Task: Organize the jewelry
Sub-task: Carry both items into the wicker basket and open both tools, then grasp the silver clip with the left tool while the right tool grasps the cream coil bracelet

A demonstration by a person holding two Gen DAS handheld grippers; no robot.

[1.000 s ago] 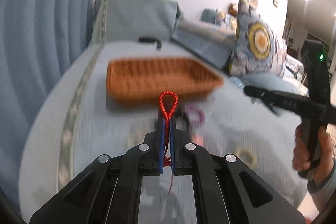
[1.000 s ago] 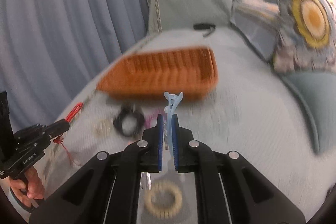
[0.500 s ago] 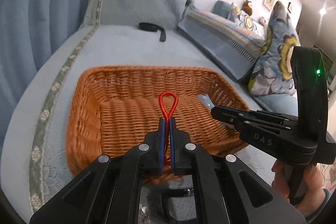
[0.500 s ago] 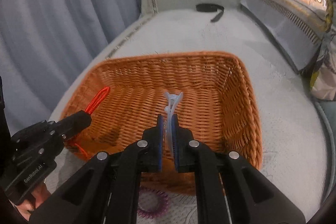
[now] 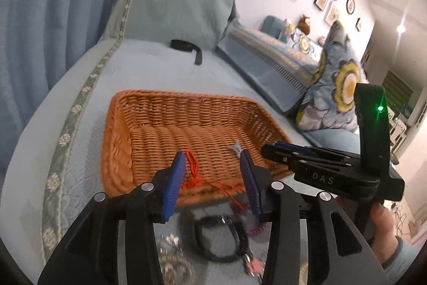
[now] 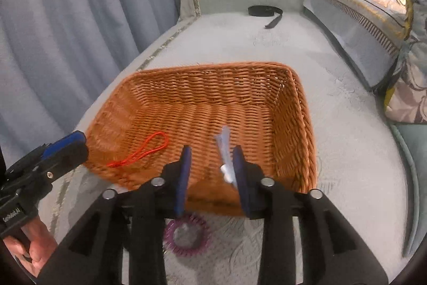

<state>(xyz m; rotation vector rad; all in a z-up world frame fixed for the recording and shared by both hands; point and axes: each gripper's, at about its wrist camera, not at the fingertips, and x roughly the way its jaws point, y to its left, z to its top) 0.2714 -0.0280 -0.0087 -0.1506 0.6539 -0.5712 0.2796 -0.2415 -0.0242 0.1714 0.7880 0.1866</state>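
Observation:
A brown wicker basket [image 5: 120, 140] [image 6: 301, 108] stands on the light blue bed cover. My left gripper [image 5: 213, 178] is open above the basket's near edge; a red cord bracelet [image 5: 193, 167] [image 6: 141, 150] hangs loose against its left finger, dropping into the basket. My right gripper [image 6: 212, 172] is open over the basket; a pale blue hair clip [image 6: 225, 151] [image 5: 236, 148] is slipping off its right finger. In the right wrist view the left gripper [image 6: 64, 148] shows at the left; in the left wrist view the right gripper [image 5: 291, 151] shows at the right.
In front of the basket lie a purple spiral hair tie [image 6: 186, 237] [image 5: 254, 231], a black band [image 5: 216, 237], silver pieces [image 5: 170, 242] and a pink piece [image 5: 253, 265]. A black strap [image 6: 264, 11] lies far back. Patterned pillows [image 5: 339, 87] at right, curtain [image 6: 66, 18] at left.
Both grippers have opened over the basket. The red cord bracelet and the pale blue clip have come free of the pads and are falling into it. The view has pulled back slightly.

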